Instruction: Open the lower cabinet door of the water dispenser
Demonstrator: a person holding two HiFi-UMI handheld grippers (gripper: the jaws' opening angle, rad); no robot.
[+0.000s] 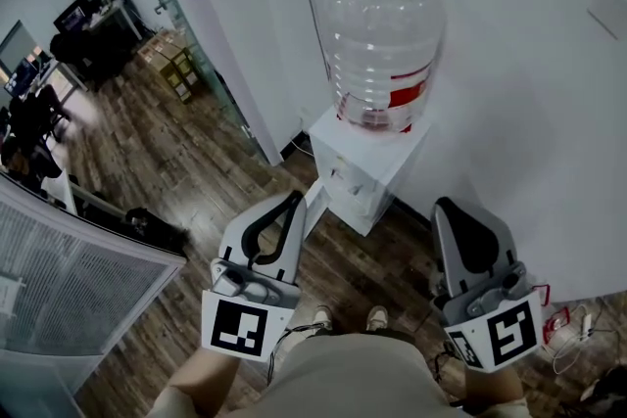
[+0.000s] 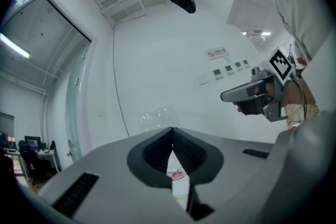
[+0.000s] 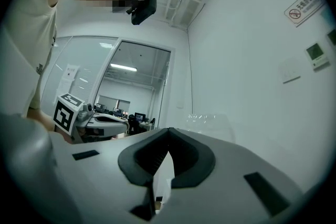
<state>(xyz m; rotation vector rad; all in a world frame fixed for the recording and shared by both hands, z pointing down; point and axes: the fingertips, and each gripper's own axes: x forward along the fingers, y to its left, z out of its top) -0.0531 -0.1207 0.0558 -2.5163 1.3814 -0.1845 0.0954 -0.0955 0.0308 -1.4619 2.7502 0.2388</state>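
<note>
Head view looks down on a big room with a brown wood floor [image 1: 167,162] and a white wall [image 1: 529,64]. Against that wall stands the white water dispenser [image 1: 367,173] — a clear bottle [image 1: 382,44] sits on top. Its lower door is hard to see from up here. In front are the left tool [image 1: 294,201] and the right tool [image 1: 446,206] — each has its jaws together, holding nothing.
</note>
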